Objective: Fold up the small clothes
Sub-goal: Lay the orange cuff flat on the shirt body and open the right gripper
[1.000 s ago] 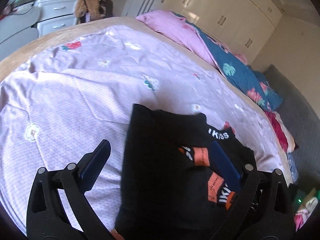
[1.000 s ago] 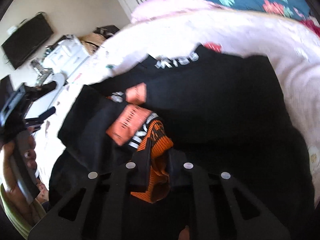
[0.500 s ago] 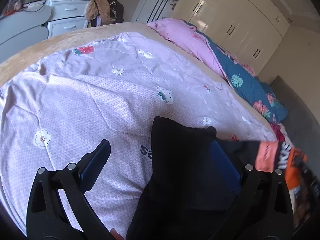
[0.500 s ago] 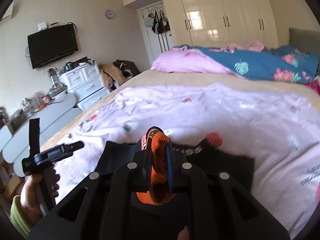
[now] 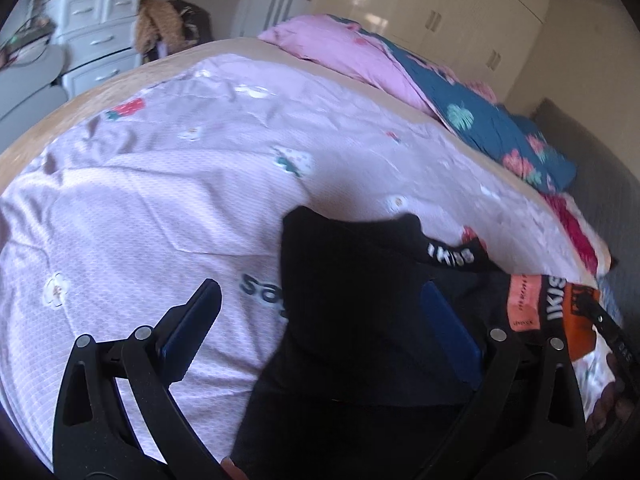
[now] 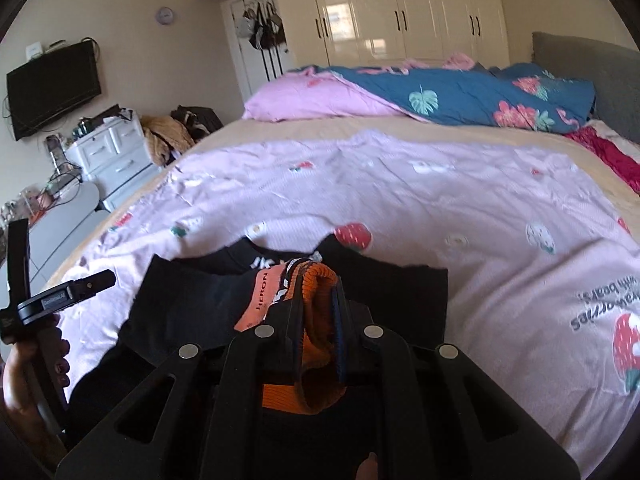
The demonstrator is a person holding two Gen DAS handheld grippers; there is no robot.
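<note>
We are folding the black garment (image 5: pixel 352 300) lying on the bed (image 5: pixel 160 200): our right hand-held gripper (image 6: pixel 318 320) is pinching its orange cuff (image 6: pixel 316 280), our left hand-held gripper (image 5: pixel 320 328) gaping empty. Next, laying the cuff across.

Both tools: matte black plastic, triangular cut-outs in the finger arms, round silver screws at the pivots. Left tool (image 5: pixel 316 326) has dark blue pads (image 5: pixel 450 340) with ribbed inner faces. Right tool (image 6: pixel 318 316) has thin blue pad edges. Left tool's handle carries a small grey label. Person's left hand (image 6: pixel 24 372): dark nail polish.
</note>
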